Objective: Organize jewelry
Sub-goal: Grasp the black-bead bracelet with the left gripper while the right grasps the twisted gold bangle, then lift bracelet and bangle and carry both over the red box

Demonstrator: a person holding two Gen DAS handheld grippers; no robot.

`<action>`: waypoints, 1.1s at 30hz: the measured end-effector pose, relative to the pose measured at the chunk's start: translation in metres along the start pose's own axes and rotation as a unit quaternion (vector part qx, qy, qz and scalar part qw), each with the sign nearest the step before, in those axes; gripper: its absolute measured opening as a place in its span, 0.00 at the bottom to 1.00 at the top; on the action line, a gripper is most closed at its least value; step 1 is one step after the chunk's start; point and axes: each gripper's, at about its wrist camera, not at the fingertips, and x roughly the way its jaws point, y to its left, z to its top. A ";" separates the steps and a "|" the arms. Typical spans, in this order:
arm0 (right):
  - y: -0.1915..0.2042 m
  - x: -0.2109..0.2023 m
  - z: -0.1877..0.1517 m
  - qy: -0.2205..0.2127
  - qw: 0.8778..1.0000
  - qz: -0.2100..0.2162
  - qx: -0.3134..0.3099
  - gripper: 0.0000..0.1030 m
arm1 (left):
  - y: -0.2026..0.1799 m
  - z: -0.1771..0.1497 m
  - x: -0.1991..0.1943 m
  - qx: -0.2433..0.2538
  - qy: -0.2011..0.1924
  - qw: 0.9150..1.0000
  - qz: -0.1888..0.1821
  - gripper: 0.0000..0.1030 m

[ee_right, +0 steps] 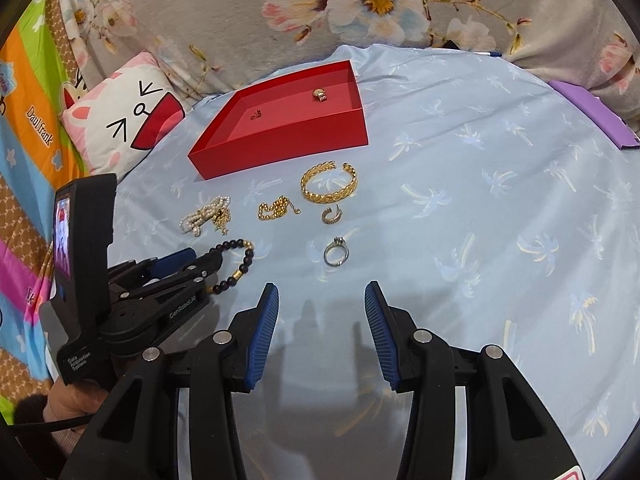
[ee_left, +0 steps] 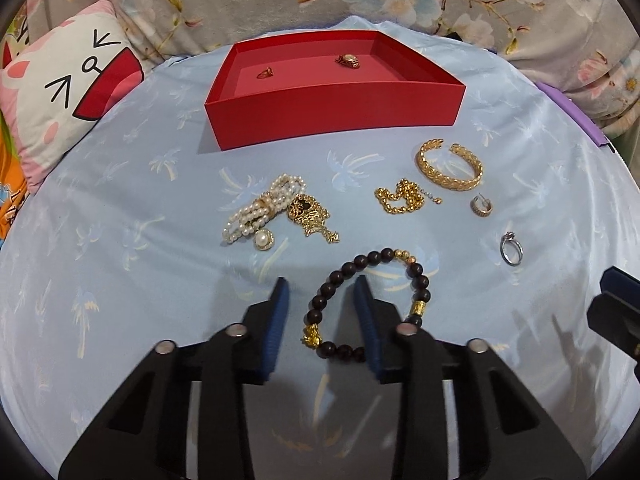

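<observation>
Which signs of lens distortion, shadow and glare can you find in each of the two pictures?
Left wrist view: red box front edge bows from fisheye; black corners; soft sheen on blue cloth beneath the fingers. Right wrist view: same curved rim; the fingers' shadow falls ahead on the cloth.

A pale blue palm-print sheet (ee_left: 120, 220) meets a grey floral blanket (ee_right: 240, 12) behind.

"Daul frank" is printed on the striped colourful cloth (ee_right: 38, 128); "GenRobot.AI" and "Data Acquisition System" are printed on the left gripper (ee_right: 186, 261).
</observation>
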 end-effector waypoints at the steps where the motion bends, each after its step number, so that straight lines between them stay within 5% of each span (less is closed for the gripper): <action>1: 0.000 0.002 0.003 -0.002 1.000 0.001 0.000 0.43 | 0.001 0.001 0.000 -0.003 0.000 1.000 -0.003 0.13; 4: 0.001 0.010 0.014 -0.007 1.000 -0.001 -0.003 0.43 | 0.007 0.003 0.001 -0.014 0.005 1.000 -0.024 0.07; 18: -0.010 0.075 0.070 -0.003 1.000 -0.023 0.010 0.43 | 0.031 0.019 -0.027 -0.044 -0.021 0.997 -0.066 0.07; 29: -0.016 0.116 0.083 0.023 0.998 -0.051 0.010 0.10 | 0.053 0.035 -0.042 -0.064 -0.043 0.995 -0.071 0.07; 33: -0.016 0.117 0.081 0.020 0.998 -0.054 0.012 0.05 | 0.059 0.039 -0.045 -0.068 -0.047 0.994 -0.073 0.07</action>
